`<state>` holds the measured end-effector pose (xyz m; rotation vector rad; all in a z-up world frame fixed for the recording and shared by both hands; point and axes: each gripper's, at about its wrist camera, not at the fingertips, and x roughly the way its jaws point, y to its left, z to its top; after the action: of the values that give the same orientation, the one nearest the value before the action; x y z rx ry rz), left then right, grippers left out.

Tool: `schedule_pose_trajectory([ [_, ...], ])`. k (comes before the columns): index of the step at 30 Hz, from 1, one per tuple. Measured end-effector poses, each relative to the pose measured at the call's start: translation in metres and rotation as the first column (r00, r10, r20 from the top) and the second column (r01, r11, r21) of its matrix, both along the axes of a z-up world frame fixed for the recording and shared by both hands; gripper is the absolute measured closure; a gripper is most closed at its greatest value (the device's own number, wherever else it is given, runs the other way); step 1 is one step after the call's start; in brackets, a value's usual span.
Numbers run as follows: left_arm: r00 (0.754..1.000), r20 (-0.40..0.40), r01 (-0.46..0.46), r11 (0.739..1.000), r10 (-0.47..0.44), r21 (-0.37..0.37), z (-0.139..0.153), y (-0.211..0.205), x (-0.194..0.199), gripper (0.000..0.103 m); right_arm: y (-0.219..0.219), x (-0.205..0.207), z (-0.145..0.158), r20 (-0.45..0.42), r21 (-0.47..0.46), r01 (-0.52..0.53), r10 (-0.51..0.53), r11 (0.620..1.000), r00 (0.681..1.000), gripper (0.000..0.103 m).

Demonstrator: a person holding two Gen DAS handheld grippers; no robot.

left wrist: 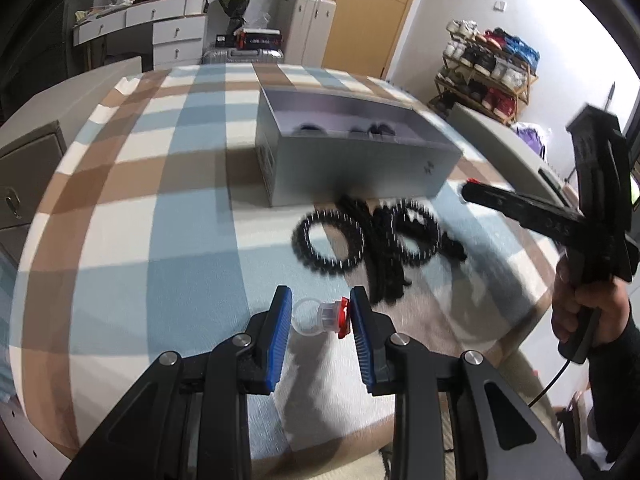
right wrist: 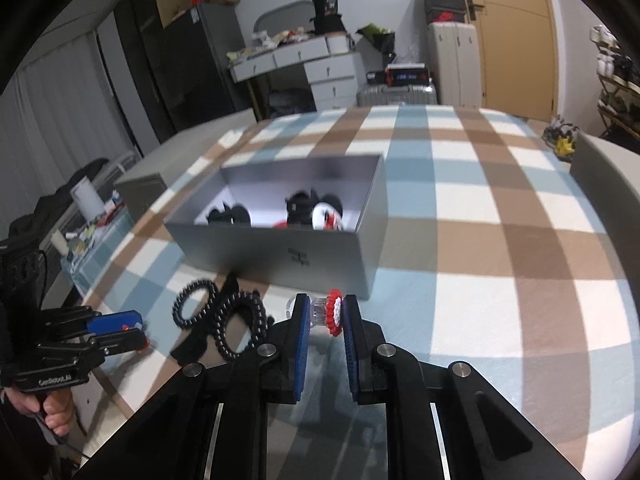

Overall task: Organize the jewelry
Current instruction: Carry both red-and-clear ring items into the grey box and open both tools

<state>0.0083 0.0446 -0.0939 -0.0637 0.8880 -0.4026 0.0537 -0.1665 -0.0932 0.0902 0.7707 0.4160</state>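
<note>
My left gripper [left wrist: 320,312] is shut on a clear plastic ring with a red top [left wrist: 330,315], just above the checked cloth. My right gripper [right wrist: 324,316] is shut on a clear ring with a red-and-white flower top [right wrist: 333,312], in front of the grey box. That open grey box [right wrist: 280,248] [left wrist: 352,172] holds black pieces and a red-and-white piece. A tangle of black coiled bands [left wrist: 360,240] [right wrist: 224,320] lies on the cloth between the box and the grippers. The right gripper [left wrist: 470,190] shows at the right edge of the left wrist view, and the left gripper [right wrist: 132,332] at the lower left of the right wrist view.
A blue, brown and white checked cloth [right wrist: 480,220] covers the table. A person's hands [left wrist: 580,320] [right wrist: 56,412] grip the handles. Grey cabinets [left wrist: 32,168] stand beside the table. Behind are a white dresser [right wrist: 304,60], a suitcase [right wrist: 396,94] and a shoe rack [left wrist: 488,68].
</note>
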Motion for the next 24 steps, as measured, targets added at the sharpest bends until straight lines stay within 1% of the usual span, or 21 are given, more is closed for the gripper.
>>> schedule_pose_trajectory([
  [5,0.997,0.074,-0.005,1.0,0.005,0.002,0.023,-0.004,0.009,0.079,-0.008,0.002,0.018,0.047,0.072,0.005,-0.009,0.997,0.999,0.088],
  [8,0.993,0.115,-0.005,1.0,0.005,0.0,0.036,-0.009,0.021,0.079,-0.008,0.006,0.029,0.075,0.094,-0.007,0.0,0.996,0.997,0.088],
  [13,0.988,0.156,-0.005,1.0,0.006,-0.006,0.049,-0.019,0.045,0.079,-0.004,0.017,0.044,0.122,0.112,-0.039,0.025,0.993,0.992,0.088],
  [16,0.986,0.168,-0.02,0.999,0.014,0.029,0.051,-0.031,0.06,0.079,-0.003,0.024,0.049,0.142,0.115,-0.056,0.039,0.992,0.989,0.088],
  [18,0.986,0.166,-0.006,1.0,0.002,0.025,0.05,-0.037,0.068,0.079,-0.003,0.032,0.051,0.151,0.123,-0.063,0.044,0.99,0.988,0.088],
  [22,0.987,0.159,-0.003,0.999,-0.006,0.053,0.047,-0.054,0.084,0.079,-0.004,0.046,0.05,0.158,0.125,-0.066,0.046,0.99,0.986,0.088],
  [24,0.989,0.148,0.004,0.999,-0.012,0.053,0.045,-0.059,0.09,0.079,-0.004,0.05,0.049,0.164,0.119,-0.068,0.048,0.99,0.985,0.088],
])
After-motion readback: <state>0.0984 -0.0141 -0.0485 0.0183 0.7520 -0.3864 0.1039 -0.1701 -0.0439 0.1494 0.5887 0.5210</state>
